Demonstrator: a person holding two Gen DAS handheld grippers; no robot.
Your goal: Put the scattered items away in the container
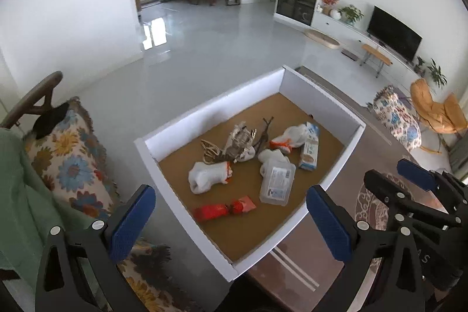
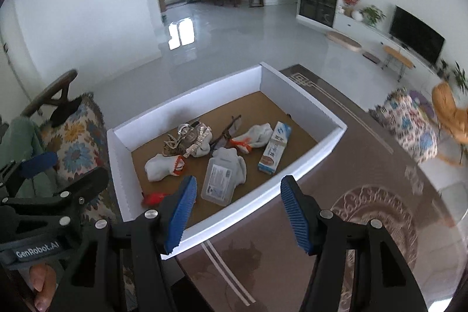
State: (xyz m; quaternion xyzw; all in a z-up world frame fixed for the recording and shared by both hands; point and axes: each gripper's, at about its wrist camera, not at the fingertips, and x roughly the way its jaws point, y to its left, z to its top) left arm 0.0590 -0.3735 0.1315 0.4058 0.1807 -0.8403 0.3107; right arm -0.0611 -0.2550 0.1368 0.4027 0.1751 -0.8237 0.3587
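Note:
A white box with a brown floor sits on the table corner. Inside lie a red wrapped packet, a clear plastic case, a toothpaste box, white socks with orange trim, glasses and a silvery bundle. My left gripper hangs open above the box's near corner, holding nothing. My right gripper is open over the near wall, also empty.
A sofa with a floral throw and a green cloth stand left of the box. The brown patterned table top stretches to the right. A floral pouf and an orange chair stand beyond. A thumb shows at the lower left.

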